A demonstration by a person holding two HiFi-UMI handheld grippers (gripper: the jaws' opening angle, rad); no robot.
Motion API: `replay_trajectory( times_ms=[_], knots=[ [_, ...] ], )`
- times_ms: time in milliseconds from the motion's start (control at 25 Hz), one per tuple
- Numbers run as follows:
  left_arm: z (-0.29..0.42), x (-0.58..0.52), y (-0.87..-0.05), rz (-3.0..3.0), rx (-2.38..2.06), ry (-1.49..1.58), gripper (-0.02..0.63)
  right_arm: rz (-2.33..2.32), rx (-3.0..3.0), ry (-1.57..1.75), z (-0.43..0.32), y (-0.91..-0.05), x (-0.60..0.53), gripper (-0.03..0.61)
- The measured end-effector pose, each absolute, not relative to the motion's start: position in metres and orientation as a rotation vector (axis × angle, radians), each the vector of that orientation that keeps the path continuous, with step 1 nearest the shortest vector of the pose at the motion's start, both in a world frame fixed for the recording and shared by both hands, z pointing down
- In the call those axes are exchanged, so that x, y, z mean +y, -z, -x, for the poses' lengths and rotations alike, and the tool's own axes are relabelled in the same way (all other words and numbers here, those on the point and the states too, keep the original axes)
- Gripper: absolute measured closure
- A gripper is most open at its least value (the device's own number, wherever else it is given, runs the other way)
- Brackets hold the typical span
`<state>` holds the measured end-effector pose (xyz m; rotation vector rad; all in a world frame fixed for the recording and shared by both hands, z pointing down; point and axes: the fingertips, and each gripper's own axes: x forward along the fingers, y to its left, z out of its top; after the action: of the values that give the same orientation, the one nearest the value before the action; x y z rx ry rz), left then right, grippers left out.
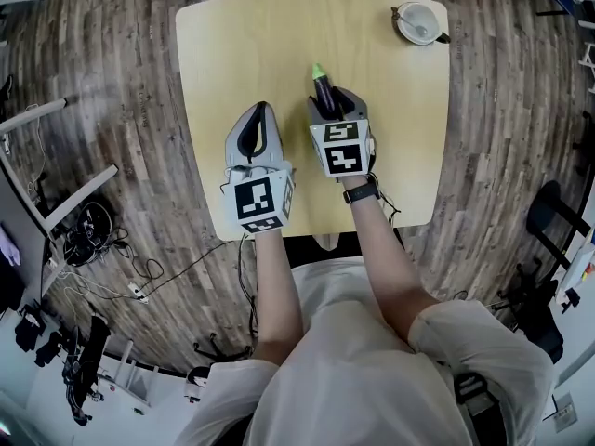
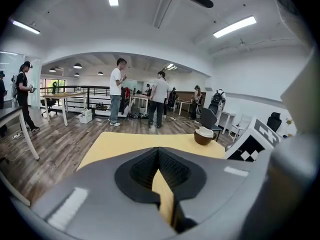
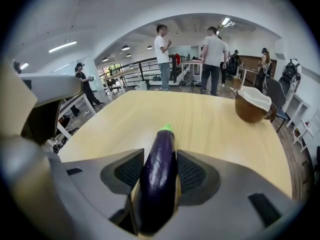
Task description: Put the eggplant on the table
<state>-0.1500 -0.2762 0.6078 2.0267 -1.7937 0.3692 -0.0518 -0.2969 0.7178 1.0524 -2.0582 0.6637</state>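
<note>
A purple eggplant (image 1: 323, 87) with a green stem end sticks out past my right gripper (image 1: 335, 100), which is shut on it over the middle of the pale wooden table (image 1: 242, 45). In the right gripper view the eggplant (image 3: 159, 174) lies lengthwise between the two jaws of the right gripper (image 3: 160, 151), stem pointing away over the table (image 3: 200, 114). Whether it touches the tabletop I cannot tell. My left gripper (image 1: 262, 107) hovers just to the left, shut and holding nothing. In its own view the left gripper (image 2: 159, 150) has its jaw tips meeting.
A brown bowl with a white inside (image 1: 418, 21) stands at the table's far right corner, also seen as the bowl (image 3: 252, 104) and the bowl (image 2: 203, 135). People stand beyond the table (image 2: 125, 141). Cables and chair legs lie on the wooden floor (image 1: 112, 82).
</note>
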Motion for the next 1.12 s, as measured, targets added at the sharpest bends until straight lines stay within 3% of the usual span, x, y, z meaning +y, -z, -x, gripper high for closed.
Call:
replay_trajectory(
  times_ms=[320,920,1120],
  knots=[
    [0.158,-0.270,-0.597,-2.030,-1.818,-0.377,0.606,-1.009,-2.123,-0.658,0.062,-0.714,-0.297,0.314],
    [0.166,-0.270,-0.534,-2.084,-1.810,-0.443,0.606,-1.254,-2.254,-0.556,0.039,-0.592,-0.295,0.316],
    [0.160,-0.272,-0.499,-2.172,-1.805,-0.382,0.606,-1.354,-2.312,-0.517,0.029,-0.545,-0.296,0.364]
  ],
)
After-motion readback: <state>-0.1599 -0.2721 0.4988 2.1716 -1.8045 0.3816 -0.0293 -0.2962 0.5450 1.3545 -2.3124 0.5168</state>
